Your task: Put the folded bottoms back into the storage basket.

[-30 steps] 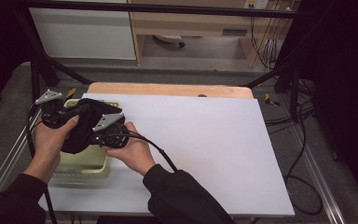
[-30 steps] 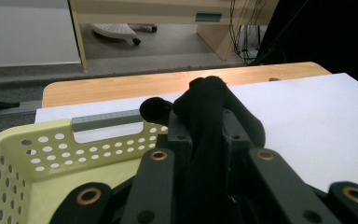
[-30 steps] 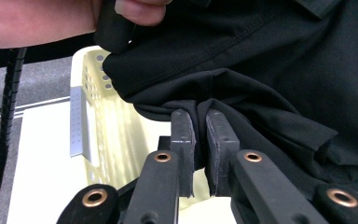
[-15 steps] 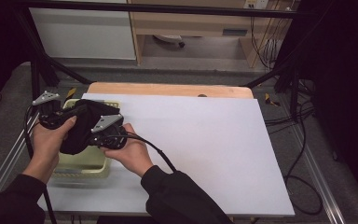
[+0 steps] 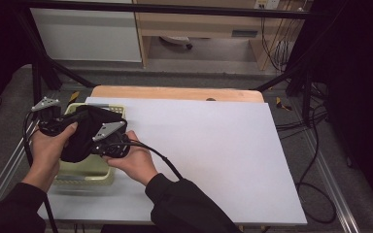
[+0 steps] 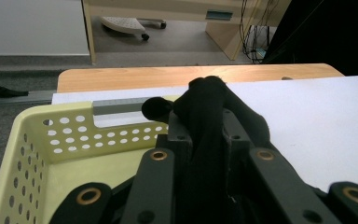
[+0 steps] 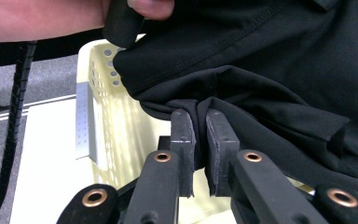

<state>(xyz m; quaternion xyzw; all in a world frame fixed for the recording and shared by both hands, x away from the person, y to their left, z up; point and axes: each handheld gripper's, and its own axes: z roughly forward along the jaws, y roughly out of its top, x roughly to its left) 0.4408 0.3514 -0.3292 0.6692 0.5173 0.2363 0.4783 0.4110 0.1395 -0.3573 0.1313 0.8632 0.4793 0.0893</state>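
Both pairs of jaws are clamped on the black cloth (image 5: pixel 85 133): the right gripper (image 7: pixel 198 140) pinches a gathered fold between its pads, the left gripper (image 6: pixel 205 135) has fabric bunched between its jaws. The cloth hangs between them above the pale yellow basket (image 5: pixel 85 172) at the desk's (image 5: pixel 213 145) left edge.

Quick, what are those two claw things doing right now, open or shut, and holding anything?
Left gripper: shut on the black cloth, above the yellow basket.
Right gripper: shut on a fold of the same black cloth.
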